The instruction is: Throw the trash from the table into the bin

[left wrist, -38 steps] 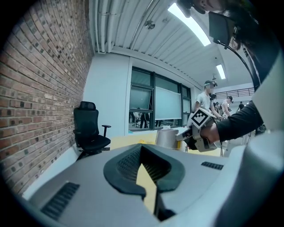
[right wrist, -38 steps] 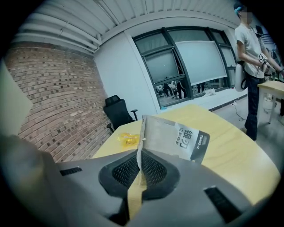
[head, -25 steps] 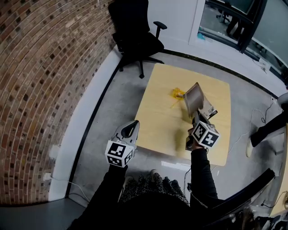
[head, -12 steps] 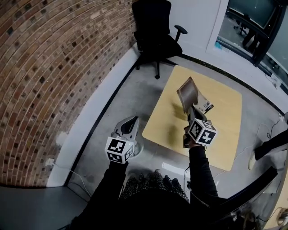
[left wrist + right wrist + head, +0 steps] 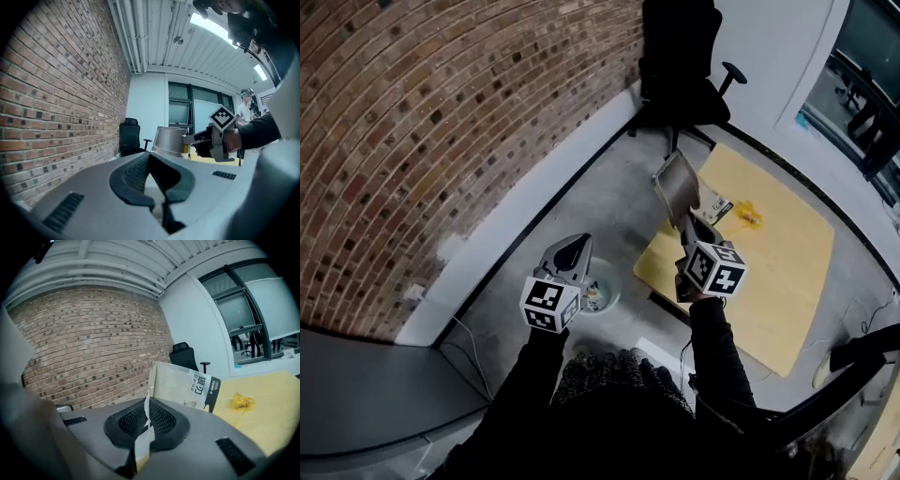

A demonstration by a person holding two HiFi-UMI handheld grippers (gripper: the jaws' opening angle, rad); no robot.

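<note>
I was in the carrying step: the trash was up off the bench, not yet in the bin. My right gripper [image 5: 685,223] had its jaws clamped tight on the thin edge of a flattened grey-brown cardboard box with a black-and-white printed label [image 5: 678,185]. In the right gripper view the flap ran straight between the ribbed pads [image 5: 161,420] and the cardboard box [image 5: 180,385] stood up beyond them. From the head view, it hung in the air over the near corner of the square yellow wooden bench [image 5: 778,281], touching nothing but my jaws.

My left gripper [image 5: 577,247] carried nothing, with its jaws closed tip to tip and only air between them.

The small round pale bin [image 5: 612,298] sat on the grey concrete floor, below and left of the box and well apart from it, partly behind my left gripper's marker cube. A few pale scraps lay inside it, but I could not tell what they were.

As I judged it, the next move called for swinging the box left and down until it hung over the bin's mouth, then parting the right jaws. The box looked wide against that mouth, so it might catch on the rim. A crumpled yellow wrapper [image 5: 748,214] lay on the bench, waiting to be binned too.
</note>
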